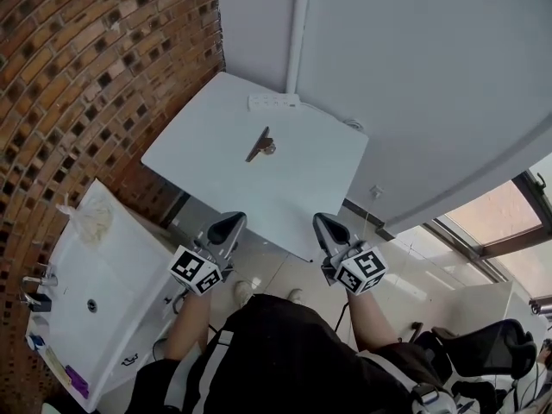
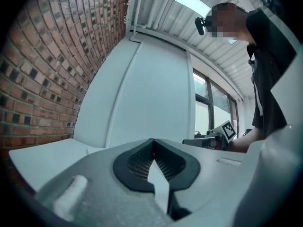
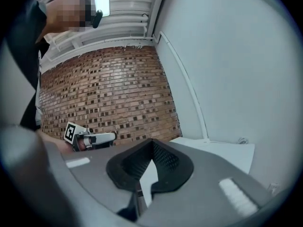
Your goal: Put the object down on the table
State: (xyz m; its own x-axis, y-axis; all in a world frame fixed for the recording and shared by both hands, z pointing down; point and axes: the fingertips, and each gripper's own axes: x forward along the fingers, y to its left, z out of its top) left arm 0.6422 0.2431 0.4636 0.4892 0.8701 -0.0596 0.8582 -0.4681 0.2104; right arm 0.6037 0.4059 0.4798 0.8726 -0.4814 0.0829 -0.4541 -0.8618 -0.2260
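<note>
A small dark object with a shiny metal part [image 1: 260, 145] lies on the white table [image 1: 293, 188], near its middle, with no gripper near it. My left gripper [image 1: 233, 220] and right gripper [image 1: 321, 221] hover side by side just short of the table's near edge, both pointing toward it. In the left gripper view the jaws [image 2: 153, 144] are closed tip to tip with nothing between them. The right gripper view shows the same: its jaws [image 3: 151, 144] are shut and hold nothing. Each gripper view shows the other gripper to the side and only a strip of table.
A white power strip [image 1: 274, 102] sits at the table's far edge against the white wall. A brick wall [image 1: 78, 84] runs along the left. A white sink unit [image 1: 95, 291] stands at lower left, a dark chair [image 1: 487, 352] at lower right.
</note>
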